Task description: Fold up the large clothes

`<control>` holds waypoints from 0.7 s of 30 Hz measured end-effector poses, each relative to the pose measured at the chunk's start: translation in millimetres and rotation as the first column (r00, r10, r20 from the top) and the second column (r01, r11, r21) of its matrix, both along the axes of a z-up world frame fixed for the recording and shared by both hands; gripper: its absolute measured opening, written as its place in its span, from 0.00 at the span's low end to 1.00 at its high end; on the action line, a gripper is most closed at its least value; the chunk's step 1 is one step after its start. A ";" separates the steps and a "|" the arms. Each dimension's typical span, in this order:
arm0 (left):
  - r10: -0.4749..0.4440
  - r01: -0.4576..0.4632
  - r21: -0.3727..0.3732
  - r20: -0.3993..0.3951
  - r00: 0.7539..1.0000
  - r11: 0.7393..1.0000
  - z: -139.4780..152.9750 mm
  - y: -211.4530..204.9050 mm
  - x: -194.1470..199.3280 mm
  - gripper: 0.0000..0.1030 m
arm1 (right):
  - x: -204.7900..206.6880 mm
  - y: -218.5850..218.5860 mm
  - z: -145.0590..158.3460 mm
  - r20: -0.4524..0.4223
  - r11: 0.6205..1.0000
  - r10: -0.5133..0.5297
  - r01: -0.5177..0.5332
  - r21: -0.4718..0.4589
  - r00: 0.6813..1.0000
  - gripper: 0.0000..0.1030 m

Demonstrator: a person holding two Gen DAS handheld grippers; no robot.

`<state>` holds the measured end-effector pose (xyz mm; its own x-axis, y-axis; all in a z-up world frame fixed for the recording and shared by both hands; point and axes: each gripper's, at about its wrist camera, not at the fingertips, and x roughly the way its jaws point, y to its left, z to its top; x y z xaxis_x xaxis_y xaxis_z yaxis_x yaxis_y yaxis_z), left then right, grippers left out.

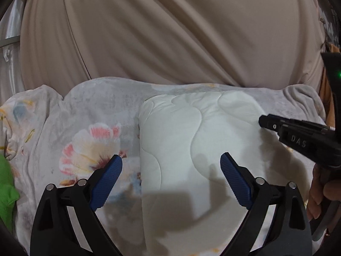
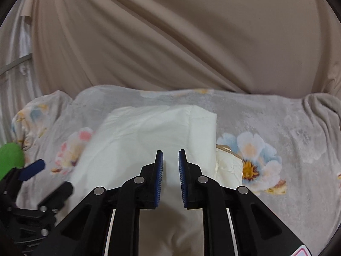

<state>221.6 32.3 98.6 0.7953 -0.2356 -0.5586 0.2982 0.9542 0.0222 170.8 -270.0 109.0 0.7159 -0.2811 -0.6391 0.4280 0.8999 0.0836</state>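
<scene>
A white quilted garment (image 1: 191, 138) lies folded into a thick rectangle on a floral bedspread (image 1: 85, 117). My left gripper (image 1: 171, 157) hovers over its left edge, blue pads spread wide with nothing between them. My right gripper (image 1: 263, 121) reaches in from the right, its tip at the garment's right side. In the right wrist view the garment (image 2: 138, 138) is blurred, and a lower layer (image 2: 229, 166) sticks out on the right. The right gripper (image 2: 170, 151) has only a narrow gap between its pads, with no cloth pinched. The left gripper (image 2: 49, 177) shows at the lower left.
A beige curtain (image 1: 170, 32) hangs right behind the bed. A bright green cloth (image 1: 6, 181) lies at the left edge. A person's hand (image 1: 319, 194) holds the right gripper's handle. The bedspread (image 2: 277, 128) extends to the right of the garment.
</scene>
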 end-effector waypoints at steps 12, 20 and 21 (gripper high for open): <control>-0.030 0.028 -0.022 -0.061 0.998 0.999 -54.7 -7.1 36.2 0.92 | 6.6 -35.3 -89.8 0.008 0.995 -0.026 0.025 0.100 1.000 0.10; 0.029 -0.028 0.016 -0.028 0.999 0.999 -52.9 -5.2 25.7 0.95 | 7.9 -29.7 -85.9 -0.007 0.995 -0.036 0.037 0.098 0.999 0.13; 0.034 -0.034 0.029 -0.015 0.999 0.999 -47.0 -3.2 17.4 0.95 | 2.9 -26.9 -78.2 -0.009 0.994 -0.047 0.047 0.101 0.999 0.15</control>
<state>239.0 29.1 51.6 0.7937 -0.1923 -0.5771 0.2664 0.9628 0.0455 173.7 -296.8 30.8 0.6989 -0.2477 -0.6709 0.4704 0.8659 0.1703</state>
